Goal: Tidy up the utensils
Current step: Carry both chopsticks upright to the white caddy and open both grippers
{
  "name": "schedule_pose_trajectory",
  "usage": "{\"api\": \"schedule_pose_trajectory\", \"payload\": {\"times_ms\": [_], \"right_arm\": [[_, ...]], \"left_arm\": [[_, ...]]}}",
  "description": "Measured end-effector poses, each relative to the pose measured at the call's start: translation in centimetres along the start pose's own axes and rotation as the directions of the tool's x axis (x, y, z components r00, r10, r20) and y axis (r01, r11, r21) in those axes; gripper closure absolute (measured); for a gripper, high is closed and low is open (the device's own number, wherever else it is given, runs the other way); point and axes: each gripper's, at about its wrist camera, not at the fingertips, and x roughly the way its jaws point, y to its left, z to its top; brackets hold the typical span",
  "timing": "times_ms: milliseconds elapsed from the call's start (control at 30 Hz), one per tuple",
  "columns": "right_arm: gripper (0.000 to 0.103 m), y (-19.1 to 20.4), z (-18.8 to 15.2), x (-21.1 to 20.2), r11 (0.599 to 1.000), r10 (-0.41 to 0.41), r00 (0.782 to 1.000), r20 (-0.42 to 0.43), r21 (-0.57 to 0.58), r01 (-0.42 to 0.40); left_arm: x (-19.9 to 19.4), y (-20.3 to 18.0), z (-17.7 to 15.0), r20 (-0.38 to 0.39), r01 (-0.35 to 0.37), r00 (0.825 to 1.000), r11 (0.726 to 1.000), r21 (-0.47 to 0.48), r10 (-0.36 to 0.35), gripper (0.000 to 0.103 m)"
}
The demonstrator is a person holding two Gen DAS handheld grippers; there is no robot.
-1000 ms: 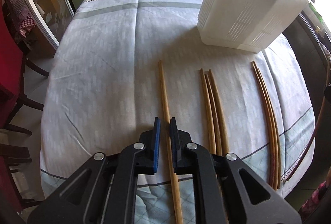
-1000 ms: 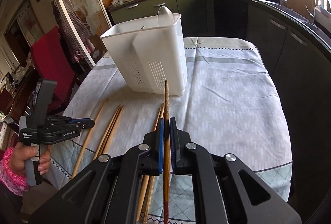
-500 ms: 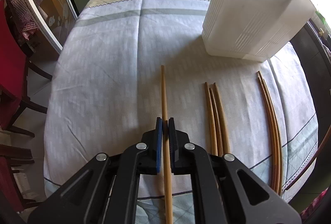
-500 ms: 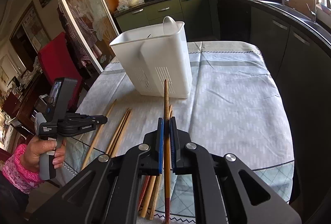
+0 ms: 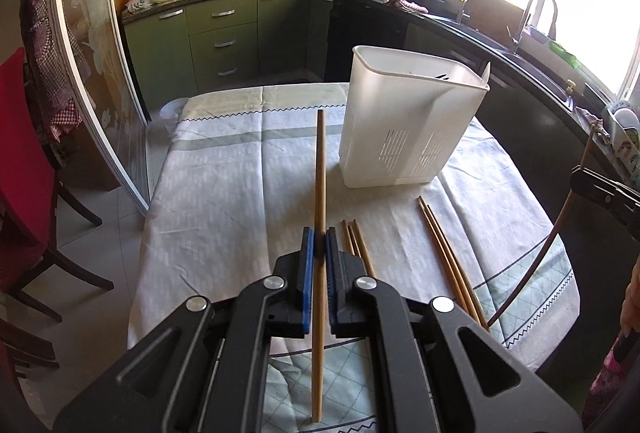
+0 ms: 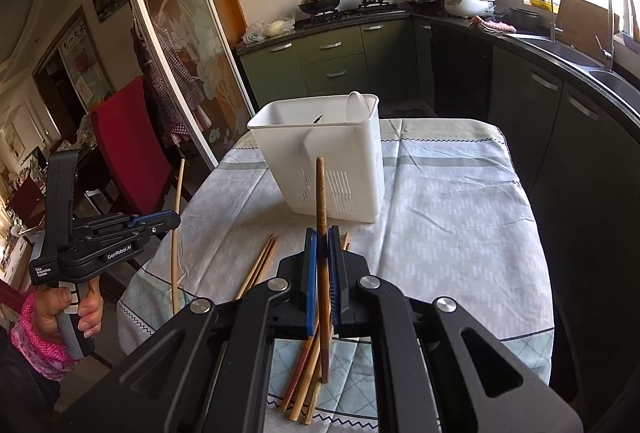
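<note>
Chopsticks are the things to be sorted, and the white slotted utensil holder (image 5: 408,121) standing on the clothed table (image 5: 224,193) is, by my judgement, where they go.

Left wrist view: the left gripper (image 5: 319,245) has its blue-padded jaws pressed onto a pale bamboo chopstick (image 5: 320,169), held clear of the cloth and pointing forward, its far tip level with the holder's left wall but well left of the opening. On the cloth just right of the jaws lie three loose chopsticks (image 5: 356,241) in a bundle, and further right a pair of longer chopsticks (image 5: 448,253), two as far as I can count. At the right edge the right gripper's body shows, with a dark chopstick (image 5: 556,233) hanging below it. To do the step well, I would raise the tip above the rim, bring it over the opening, tilt the stick upright, and only then let go, so it drops in rather than striking the wall.

Right wrist view: the right gripper (image 6: 321,245) pinches the dark chopstick (image 6: 321,193) about mid-length, its tip in front of the holder's near wall. The left gripper (image 6: 168,220) hangs off to the left over the table's edge with its pale stick roughly upright. Three chopsticks lie beside the jaws on the left; those under the gripper overlap, so I cannot count them surely. One holder, two sticks in hand.
</note>
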Motion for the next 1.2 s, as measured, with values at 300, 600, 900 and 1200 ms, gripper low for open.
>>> {"api": "schedule_pose_trajectory", "payload": {"times_ms": [300,600,900,1200], "right_arm": [[0.097,0.6,0.7,-0.6,1.000,-0.001,1.000,0.023,-0.024,0.002],[0.097,0.8,1.7,-0.3,0.999,0.007,1.000,0.031,-0.036,-0.005],[0.097,1.1,4.1,-1.0,0.998,0.025,0.997,0.068,-0.054,-0.021],[0.097,2.0,13.1,-4.8,0.997,0.062,0.972,0.225,-0.059,-0.050]], "left_arm": [[-1.6,-0.6,0.3,0.038,0.031,0.999,0.999,0.016,-0.032,0.097],[-2.5,-1.1,1.4,0.065,0.046,0.997,0.999,0.029,-0.048,0.097],[-3.7,-1.7,3.9,0.095,0.090,0.991,0.995,0.032,-0.092,0.097],[-8.7,-3.5,11.5,0.243,0.134,0.959,0.989,0.056,-0.144,0.097]]}}
